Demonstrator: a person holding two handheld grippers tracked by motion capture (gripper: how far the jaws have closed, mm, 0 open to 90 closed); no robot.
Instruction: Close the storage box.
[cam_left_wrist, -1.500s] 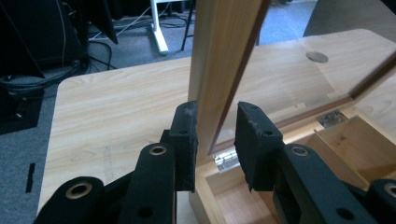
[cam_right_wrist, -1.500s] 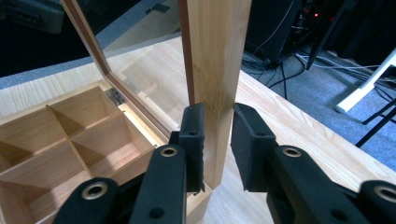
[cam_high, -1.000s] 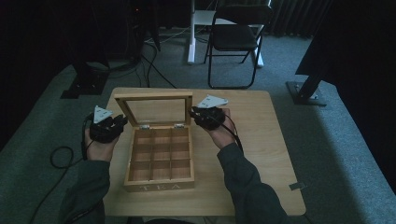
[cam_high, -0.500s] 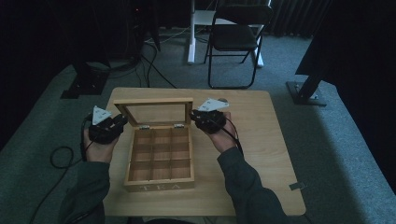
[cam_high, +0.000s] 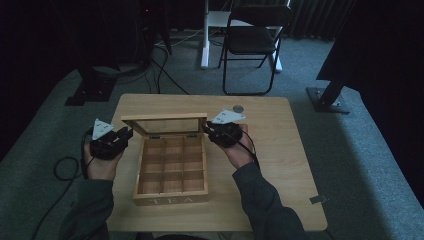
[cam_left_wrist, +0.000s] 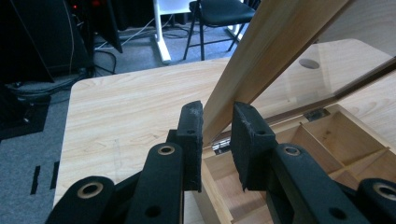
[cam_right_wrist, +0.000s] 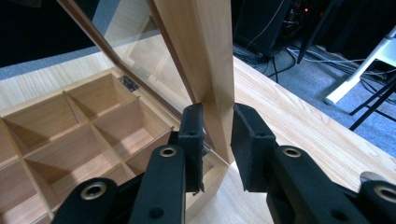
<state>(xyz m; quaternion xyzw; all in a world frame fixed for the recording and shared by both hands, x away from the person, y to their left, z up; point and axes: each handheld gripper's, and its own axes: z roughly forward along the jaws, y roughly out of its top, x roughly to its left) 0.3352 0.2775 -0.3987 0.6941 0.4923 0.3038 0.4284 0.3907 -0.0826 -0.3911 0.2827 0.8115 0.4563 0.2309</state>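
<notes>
A wooden tea box (cam_high: 170, 200) with several empty compartments stands open in the middle of the table. Its glass-paned lid (cam_high: 165, 118) is raised and tilted. My left gripper (cam_high: 125, 134) is at the lid's left edge and my right gripper (cam_high: 207, 129) at its right edge. In the left gripper view the jaws (cam_left_wrist: 217, 126) clamp the lid's wooden frame (cam_left_wrist: 280, 42) just above the box wall (cam_left_wrist: 212, 186). The right gripper view has the jaws (cam_right_wrist: 217, 130) pressed on both faces of the lid frame (cam_right_wrist: 205, 46), with the box's dividers (cam_right_wrist: 93, 126) to the left.
The light wooden table (cam_high: 280, 165) has bare room on both sides of the box. A small grey round spot (cam_high: 238, 108) lies behind the right gripper. A black folding chair (cam_high: 250, 40) and cables stand on the carpet beyond the table.
The lid has swung forward and down from a more laid-back tilt. Both grippers stayed on its side edges and moved with it.
</notes>
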